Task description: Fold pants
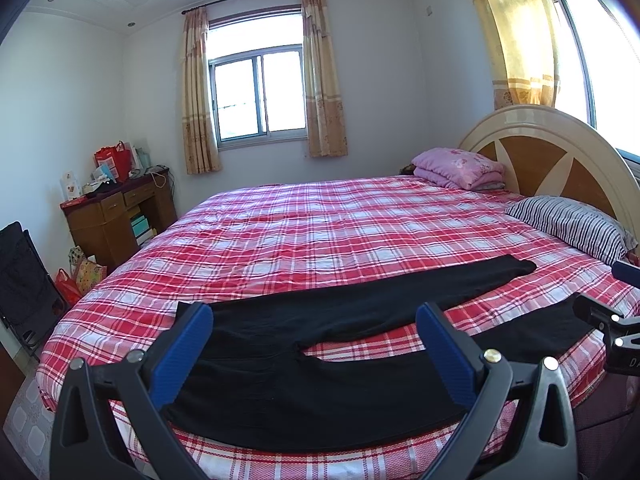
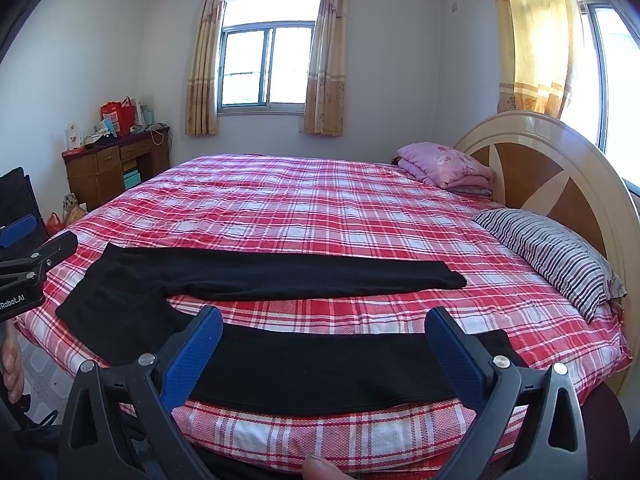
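Both grippers are being held with fingers spread wide, nothing pinched: the left gripper point(image 1: 314, 324) above the waist part of the black pants point(image 1: 320, 344), the right gripper point(image 2: 324, 328) above the nearer leg. The pants are lying flat, legs apart, near the edge of the plaid bed point(image 2: 320, 208).

Black tool point(image 1: 314, 312) frames, blue fingers point(image 1: 444, 350), silver screws.
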Demonstrator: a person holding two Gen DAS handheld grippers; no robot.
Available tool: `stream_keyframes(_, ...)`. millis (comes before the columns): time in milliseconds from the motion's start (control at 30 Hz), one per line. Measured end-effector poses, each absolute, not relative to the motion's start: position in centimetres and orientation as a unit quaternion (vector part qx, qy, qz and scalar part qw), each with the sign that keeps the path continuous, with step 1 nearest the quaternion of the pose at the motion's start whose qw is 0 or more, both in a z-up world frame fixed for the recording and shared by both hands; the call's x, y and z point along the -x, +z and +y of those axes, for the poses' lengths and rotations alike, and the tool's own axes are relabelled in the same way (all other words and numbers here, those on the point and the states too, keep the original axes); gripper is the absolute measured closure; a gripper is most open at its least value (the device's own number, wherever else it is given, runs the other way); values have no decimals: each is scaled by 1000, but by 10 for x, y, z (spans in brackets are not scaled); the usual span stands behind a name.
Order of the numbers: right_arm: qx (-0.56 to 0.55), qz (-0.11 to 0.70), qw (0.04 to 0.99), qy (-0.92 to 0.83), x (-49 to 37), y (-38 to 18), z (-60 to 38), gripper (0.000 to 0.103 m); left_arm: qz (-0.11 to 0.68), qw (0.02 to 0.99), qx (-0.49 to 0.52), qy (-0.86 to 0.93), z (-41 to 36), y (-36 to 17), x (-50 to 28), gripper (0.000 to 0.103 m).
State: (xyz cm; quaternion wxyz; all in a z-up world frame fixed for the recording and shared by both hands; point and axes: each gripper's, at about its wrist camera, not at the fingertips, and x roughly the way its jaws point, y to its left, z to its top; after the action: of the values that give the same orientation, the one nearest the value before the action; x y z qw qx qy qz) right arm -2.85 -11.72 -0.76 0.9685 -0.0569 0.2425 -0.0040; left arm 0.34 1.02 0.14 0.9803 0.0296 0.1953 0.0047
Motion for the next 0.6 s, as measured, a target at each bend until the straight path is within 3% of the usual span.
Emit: stream_keyframes(600,58,244,968,-6,27,-9,-118,1,199,979,-28,6,10,-1,-5,0)
